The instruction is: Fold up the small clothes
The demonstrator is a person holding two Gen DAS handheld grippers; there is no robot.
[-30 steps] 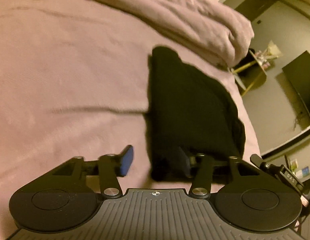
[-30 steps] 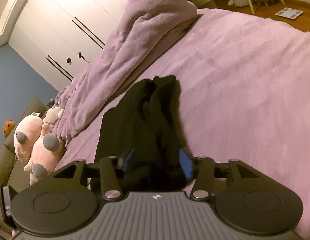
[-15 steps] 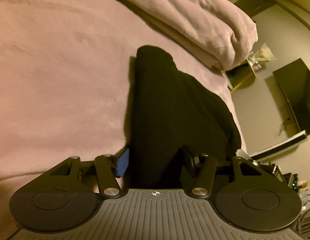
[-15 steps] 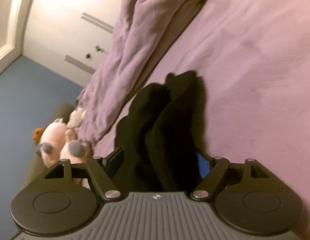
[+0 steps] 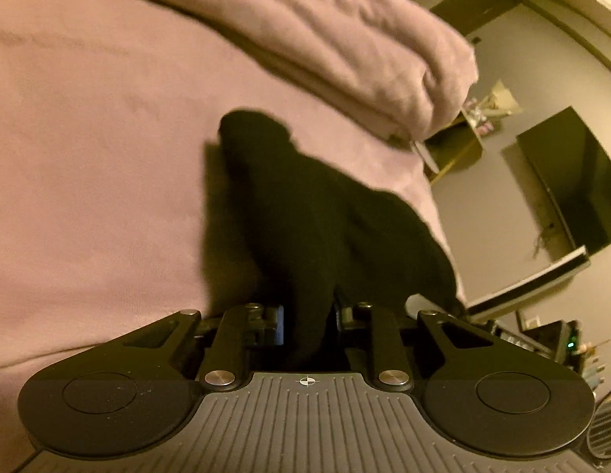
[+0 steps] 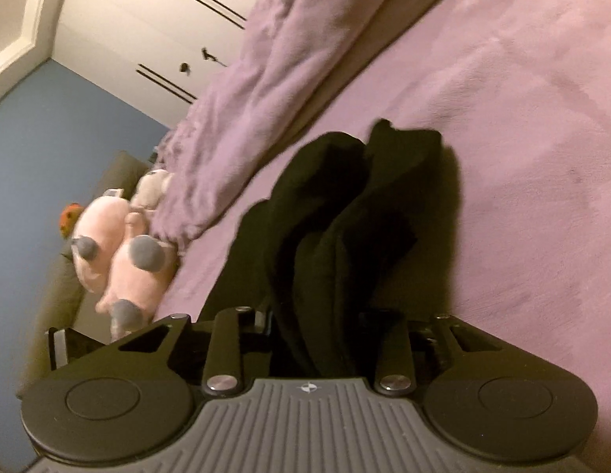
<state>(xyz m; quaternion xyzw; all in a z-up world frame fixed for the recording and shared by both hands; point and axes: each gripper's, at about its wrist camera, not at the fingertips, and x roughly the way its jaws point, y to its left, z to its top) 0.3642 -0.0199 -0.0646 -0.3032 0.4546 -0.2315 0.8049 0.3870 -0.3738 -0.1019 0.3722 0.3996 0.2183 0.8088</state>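
Note:
A small black garment [image 5: 321,213] lies on the purple bed sheet [image 5: 88,165], its near part lifted off the bed. My left gripper [image 5: 309,319] is shut on one near edge of it. In the right wrist view the same black garment [image 6: 344,213] hangs bunched in folds from my right gripper [image 6: 317,335], which is shut on its other near edge. The far end of the cloth rests on the sheet [image 6: 522,118]. The fingertips of both grippers are mostly hidden by the cloth.
A rumpled purple duvet [image 5: 325,35] lies along the far side of the bed, also in the right wrist view [image 6: 273,71]. Pink plush toys [image 6: 124,244] sit by the bed's edge. A dark screen [image 5: 569,181] and a side table [image 5: 455,149] stand beyond the bed.
Both grippers have closed on the near edges of the black garment and lifted them; the cloth now bunches between the fingers.

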